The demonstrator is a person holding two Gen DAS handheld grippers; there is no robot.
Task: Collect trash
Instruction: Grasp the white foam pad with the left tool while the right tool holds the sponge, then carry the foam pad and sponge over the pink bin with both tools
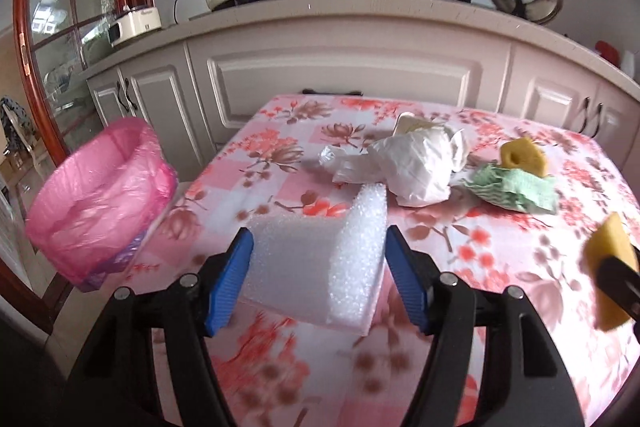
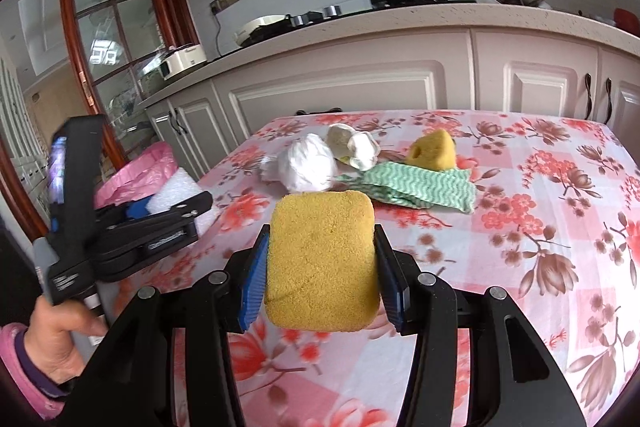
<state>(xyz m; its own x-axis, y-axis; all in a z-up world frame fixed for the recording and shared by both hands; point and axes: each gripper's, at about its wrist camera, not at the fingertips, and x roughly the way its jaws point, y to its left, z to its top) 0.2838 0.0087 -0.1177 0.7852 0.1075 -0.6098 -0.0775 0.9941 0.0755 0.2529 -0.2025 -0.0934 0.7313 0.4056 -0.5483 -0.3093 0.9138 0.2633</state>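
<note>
Table [image 1: 500,267] stands before the cabinets [image 1: 344,75]. Bin [image 1: 100,195] off its left edge. Foam piece [image 1: 320,267] between the left gripper's [image 1: 320,279] fingers, near left. Crumpled bag [image 1: 416,167] at centre far; cloth [image 1: 516,191] right of it, holed sponge [image 1: 524,157] just behind the cloth. Second sponge [image 2: 322,263] in the right gripper [image 2: 322,267], near right.

porous sponge [image 2: 322,259] — bubbly white foam [image 1: 320,263]

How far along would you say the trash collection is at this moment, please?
Nothing visibly binned: the pink-lined bin looks empty. In hand: left gripper holds white foam, right gripper a yellow sponge. Left: crumpled white bag, green cloth, holed sponge.
</note>
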